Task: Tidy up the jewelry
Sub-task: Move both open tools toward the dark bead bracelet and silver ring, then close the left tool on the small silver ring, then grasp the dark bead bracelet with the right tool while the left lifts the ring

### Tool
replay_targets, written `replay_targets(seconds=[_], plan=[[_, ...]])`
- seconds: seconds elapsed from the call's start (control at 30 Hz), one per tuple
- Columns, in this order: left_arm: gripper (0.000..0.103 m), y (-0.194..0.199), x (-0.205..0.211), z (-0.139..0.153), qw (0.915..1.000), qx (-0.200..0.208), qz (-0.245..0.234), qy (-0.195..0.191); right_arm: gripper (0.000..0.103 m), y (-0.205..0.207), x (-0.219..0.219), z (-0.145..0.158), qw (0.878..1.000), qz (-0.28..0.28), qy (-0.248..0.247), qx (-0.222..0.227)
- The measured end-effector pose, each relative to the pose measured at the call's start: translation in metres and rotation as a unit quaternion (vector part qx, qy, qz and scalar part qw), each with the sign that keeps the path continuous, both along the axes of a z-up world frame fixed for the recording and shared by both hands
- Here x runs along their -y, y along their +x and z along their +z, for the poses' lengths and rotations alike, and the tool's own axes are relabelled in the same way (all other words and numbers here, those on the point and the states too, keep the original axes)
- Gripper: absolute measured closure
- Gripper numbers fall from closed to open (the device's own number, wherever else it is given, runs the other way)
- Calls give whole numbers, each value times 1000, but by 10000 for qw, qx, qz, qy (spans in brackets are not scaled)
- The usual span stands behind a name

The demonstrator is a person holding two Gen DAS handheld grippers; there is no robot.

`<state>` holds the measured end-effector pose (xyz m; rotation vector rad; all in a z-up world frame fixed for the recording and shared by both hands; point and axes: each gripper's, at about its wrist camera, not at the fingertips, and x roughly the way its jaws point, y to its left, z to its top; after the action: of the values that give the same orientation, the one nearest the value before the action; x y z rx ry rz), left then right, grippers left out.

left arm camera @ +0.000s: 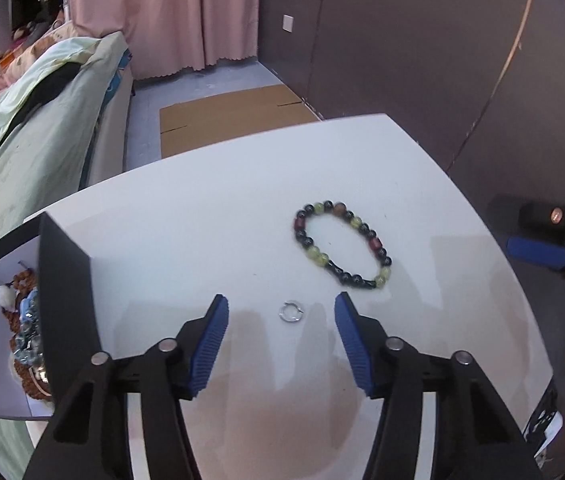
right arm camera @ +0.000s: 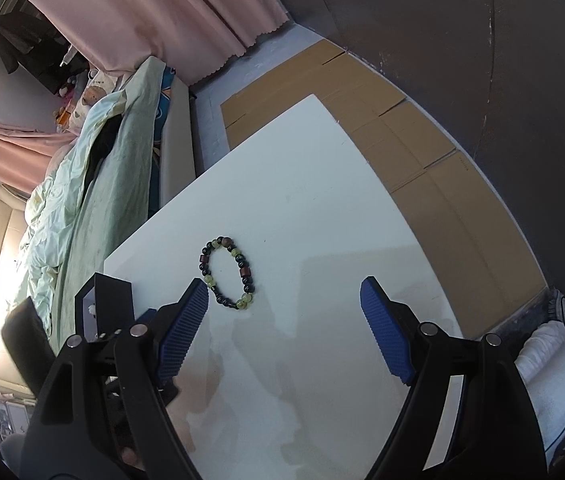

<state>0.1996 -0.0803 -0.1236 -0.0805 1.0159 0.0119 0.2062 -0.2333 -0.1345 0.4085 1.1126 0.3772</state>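
Observation:
A small silver ring [left arm camera: 291, 311] lies on the white table [left arm camera: 210, 216], right between the tips of my open left gripper [left arm camera: 281, 307]. A bead bracelet [left arm camera: 342, 243] of black, green and dark red beads lies just beyond it to the right; it also shows in the right wrist view [right arm camera: 228, 273]. A black box [left arm camera: 58, 280] with a white inside stands at the table's left edge and holds several pieces of jewelry [left arm camera: 26, 328]. My right gripper [right arm camera: 284, 286] is open and empty, above the table to the right of the bracelet. The box [right arm camera: 110, 300] shows left of its left finger.
A bed with a pale green cover [left arm camera: 30, 128] runs along the table's left side. Flattened cardboard [left arm camera: 226, 120] lies on the floor beyond the table. Dark walls stand behind and to the right. The other gripper, black and blue [left arm camera: 542, 248], shows at the right.

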Motion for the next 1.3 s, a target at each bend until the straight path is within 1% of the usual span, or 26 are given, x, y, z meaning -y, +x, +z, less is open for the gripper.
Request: replay_targets(seconds=[0.1,0.13,0.17,0.2,0.23,0.27,0.3,0.33,0.37,0.43,0.5,0.63,0.7,0.8,0.87,1.0,1.13,1.17,1.23,1.3], plan=[[66,4,4,-12,9999,-144,-60,18,24,1,-2,0,10000,48,-31,3],[66,4,7,-13,9999,-95,-85,114,24,1,-2,-1,10000,64,-41,-2],[70,4,8,-14,9997,-95,-104,196,24,2,-3,-1,10000,79,-58,-1],[77,4,9,-15,9995,-97,-111,283,24,2,-5,-1,9999,95,-85,8],[81,5,9,-15,9992,-97,-86,368,24,3,-6,-1,9999,112,-118,21],[90,5,6,-16,9993,-104,-44,356,24,3,-8,-1,9998,122,-139,28],[93,6,1,-15,9995,-117,7,294,24,5,-10,-2,9998,145,-157,36],[93,7,-5,-15,9999,-132,34,104,24,5,-12,-3,9997,160,-161,39],[93,6,-10,-14,9999,-142,83,37,24,6,-15,-4,9997,191,-161,48],[93,6,-19,-9,9997,-81,230,47,24,8,-20,-4,9995,244,-167,85],[93,5,-26,-4,9996,-18,287,-81,24,9,-29,-4,9990,336,-235,151],[93,4,-42,6,9990,91,384,-204,25,13,-47,-8,9976,497,-425,246],[93,3,-51,9,9988,119,420,-232,28,15,-55,-10,9964,550,-581,276],[93,0,-63,16,9981,167,472,-356,30,17,-66,-12,9940,641,-808,371],[93,-1,-70,20,9979,213,498,-359,31,19,-74,-13,9922,730,-921,412],[93,2,-83,26,9970,286,596,-411,38,24,-91,-21,9890,908,-1109,371],[93,0,-92,29,9959,330,671,-500,44,28,-106,-29,9827,1055,-1471,387],[93,-1,-93,29,9957,339,686,-521,45,28,-112,-31,9794,1111,-1633,421],[93,-1,-95,31,9954,355,702,-542,51,26,-123,-36,9737,1267,-1845,436],[93,-4,-97,33,9951,382,723,-554,53,22,-130,-38,9669,1328,-2109,548]])
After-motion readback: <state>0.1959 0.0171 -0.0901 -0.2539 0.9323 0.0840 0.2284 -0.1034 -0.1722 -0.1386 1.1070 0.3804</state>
